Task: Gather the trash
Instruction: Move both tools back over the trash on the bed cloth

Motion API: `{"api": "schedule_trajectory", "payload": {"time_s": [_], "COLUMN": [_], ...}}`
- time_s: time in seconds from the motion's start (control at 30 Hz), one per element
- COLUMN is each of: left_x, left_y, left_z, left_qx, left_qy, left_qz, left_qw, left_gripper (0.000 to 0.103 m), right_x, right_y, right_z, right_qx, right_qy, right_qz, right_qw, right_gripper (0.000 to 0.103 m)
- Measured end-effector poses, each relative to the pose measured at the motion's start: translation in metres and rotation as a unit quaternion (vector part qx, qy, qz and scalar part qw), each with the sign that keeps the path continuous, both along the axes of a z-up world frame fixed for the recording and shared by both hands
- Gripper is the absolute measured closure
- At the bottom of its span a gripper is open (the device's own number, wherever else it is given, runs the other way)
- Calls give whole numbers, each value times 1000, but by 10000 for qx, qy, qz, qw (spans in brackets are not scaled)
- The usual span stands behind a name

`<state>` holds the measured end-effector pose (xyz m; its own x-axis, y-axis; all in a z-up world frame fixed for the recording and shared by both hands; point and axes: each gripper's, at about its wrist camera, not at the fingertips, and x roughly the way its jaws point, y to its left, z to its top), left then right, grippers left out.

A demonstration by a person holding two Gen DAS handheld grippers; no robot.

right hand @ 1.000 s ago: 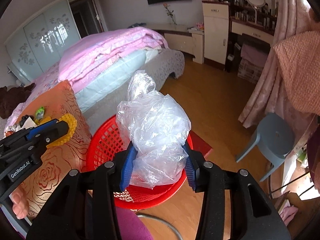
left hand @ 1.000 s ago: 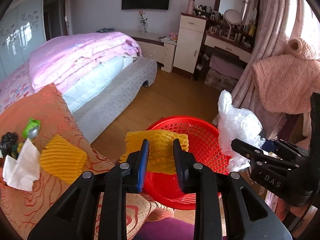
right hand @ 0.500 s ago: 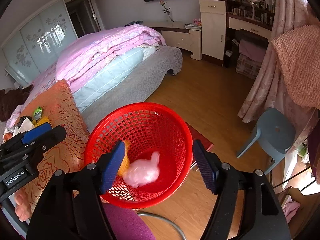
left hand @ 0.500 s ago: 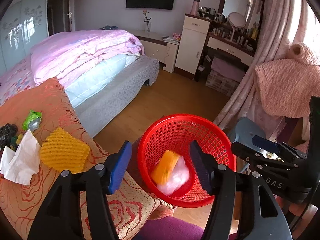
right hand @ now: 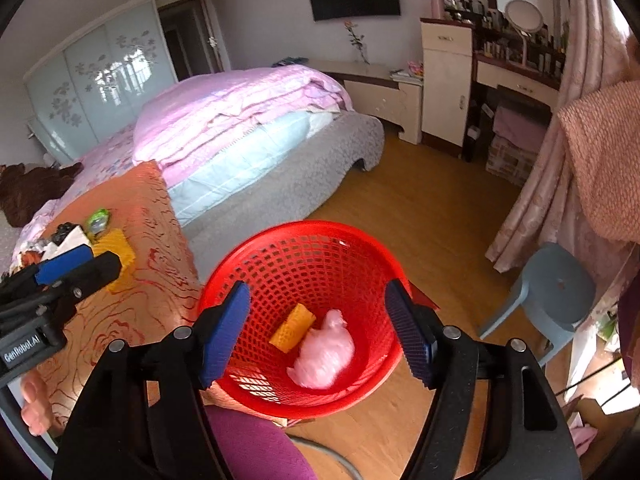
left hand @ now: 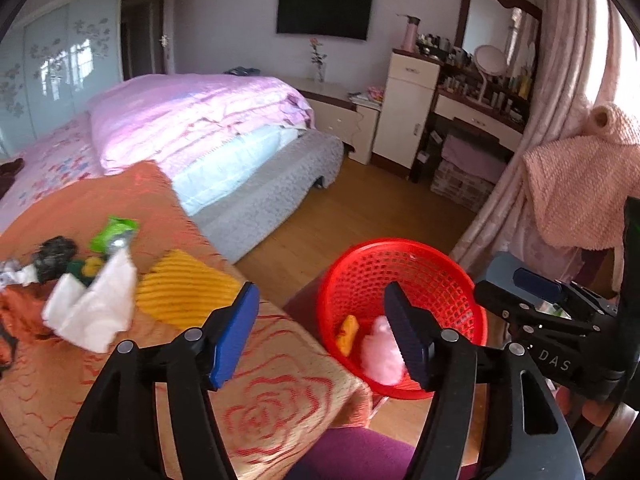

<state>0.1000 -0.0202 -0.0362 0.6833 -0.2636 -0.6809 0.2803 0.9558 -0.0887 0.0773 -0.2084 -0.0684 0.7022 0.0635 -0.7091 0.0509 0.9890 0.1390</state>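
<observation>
Red plastic mesh makes up the waste basket (right hand: 304, 280), which sits low centre in the right wrist view with a yellow foam net (right hand: 292, 328) and a crumpled plastic bag (right hand: 324, 354) lying side by side on its bottom. Both grippers are empty, jaws spread wide: the right gripper (right hand: 318, 332) hangs over the basket mouth, the left gripper (left hand: 322, 336) sits between the basket and the orange-clothed desk (left hand: 280, 392).

More trash waits at the left of the left wrist view: a second yellow foam net (left hand: 184, 292), a white tissue (left hand: 96, 312) touching its edge, a green wrapper (left hand: 114, 234) and something dark (left hand: 54, 252) behind, too blurred to name.

Several risks follow from this layout. The tissue overlaps the net, so closing on one may drag the other and drop it onto the floor on the way across. The cloth looks loose; jaws pressed too low could pinch fabric along with the trash and pull the whole pile. The basket is light and close to the desk corner, so a sideways sweep by either gripper could tip it and spill what is collected. The two grippers are also near each other and could collide.
</observation>
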Motion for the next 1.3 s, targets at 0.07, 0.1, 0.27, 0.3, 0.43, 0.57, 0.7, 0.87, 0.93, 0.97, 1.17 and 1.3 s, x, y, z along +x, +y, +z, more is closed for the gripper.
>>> {"api": "schedule_trajectory", "payload": {"time_s": [0.07,0.1,0.27,0.3,0.43,0.57,0.7,0.87,0.93,0.97,1.17,1.3], "left_x": [-3,-4,-6,-7,-5,3,18,43,45,47,44,39], "left_y": [13,18,66,75,119,166,205,219,217,215,215,215], "left_z": [5,7,20,22,35,46,45,21,9,5,-10,-19], "left_qx": [-20,-14,-67,-70,-11,35,-46,-187,-149,-113,-15,-20], "left_qy": [-48,-66,-162,-174,-305,-347,-133,392,516,556,590,595], "left_qz": [136,197,761,865,1487,2129,2599,2623,2648,2657,2700,2660], "left_qw": [9999,9998,9969,9961,9884,9765,9655,9640,9628,9624,9611,9621], "left_gripper": [36,36,33,33,28,26,25,25,25,25,25,25], "right_x": [-2,-2,-7,-8,-9,-10,-10,-10,-9,-9,-8,-9], "right_y": [6,10,23,26,37,48,55,56,54,55,56,61], "right_z": [2,3,8,9,12,12,9,6,5,5,0,0], "right_qx": [-12,-22,-72,-77,-136,-169,-196,-206,-186,-180,-152,-156], "right_qy": [-65,-85,-210,-227,-293,-283,-235,-204,-180,-171,-99,-74], "right_qz": [114,155,355,385,505,639,726,710,691,692,757,827], "right_qw": [9999,9998,9991,9990,9982,9974,9969,9971,9973,9973,9970,9964], "right_gripper": [34,34,32,32,30,29,29,29,29,29,28,28]}}
